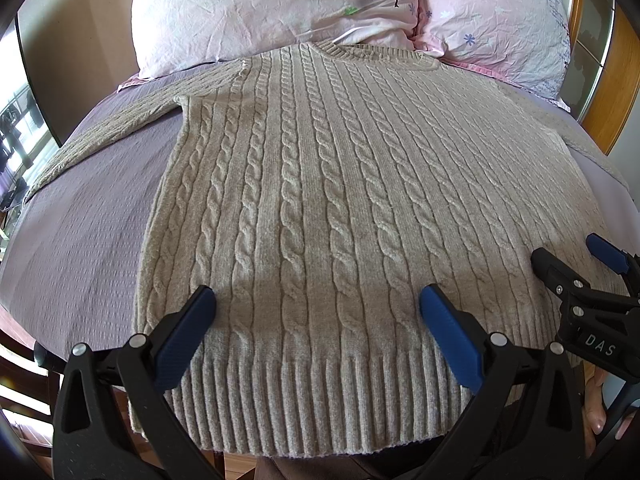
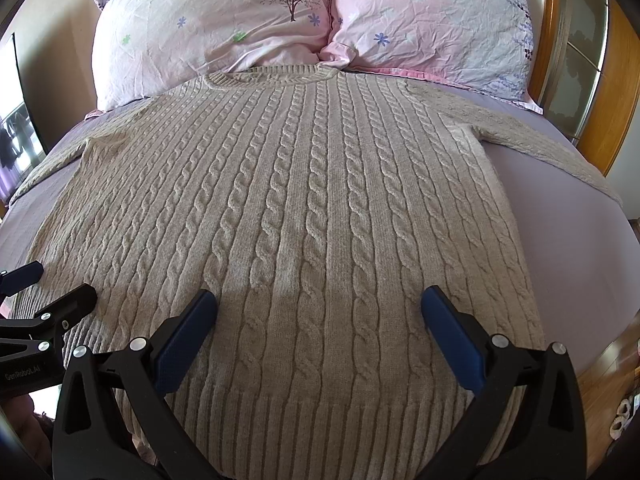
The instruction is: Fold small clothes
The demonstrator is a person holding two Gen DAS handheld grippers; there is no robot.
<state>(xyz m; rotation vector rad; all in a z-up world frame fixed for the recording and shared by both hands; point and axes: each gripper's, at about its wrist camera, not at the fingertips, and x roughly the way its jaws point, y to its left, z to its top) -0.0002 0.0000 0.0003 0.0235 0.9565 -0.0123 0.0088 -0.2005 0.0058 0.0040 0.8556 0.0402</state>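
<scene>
A beige cable-knit sweater (image 1: 320,184) lies flat on the bed, front up, collar toward the pillows, ribbed hem nearest me; it also shows in the right wrist view (image 2: 304,216). Its sleeves spread out to both sides. My left gripper (image 1: 318,304) is open and empty, hovering over the left part of the hem. My right gripper (image 2: 318,304) is open and empty over the right part of the hem. The right gripper also appears at the right edge of the left wrist view (image 1: 576,260), and the left gripper at the left edge of the right wrist view (image 2: 48,284).
The sweater rests on a lilac bedsheet (image 1: 88,208). Two pink floral pillows (image 2: 224,24) lie at the head of the bed. A wooden headboard frame (image 2: 552,40) stands at the far right. Wooden floor (image 2: 612,364) lies beside the bed at the right.
</scene>
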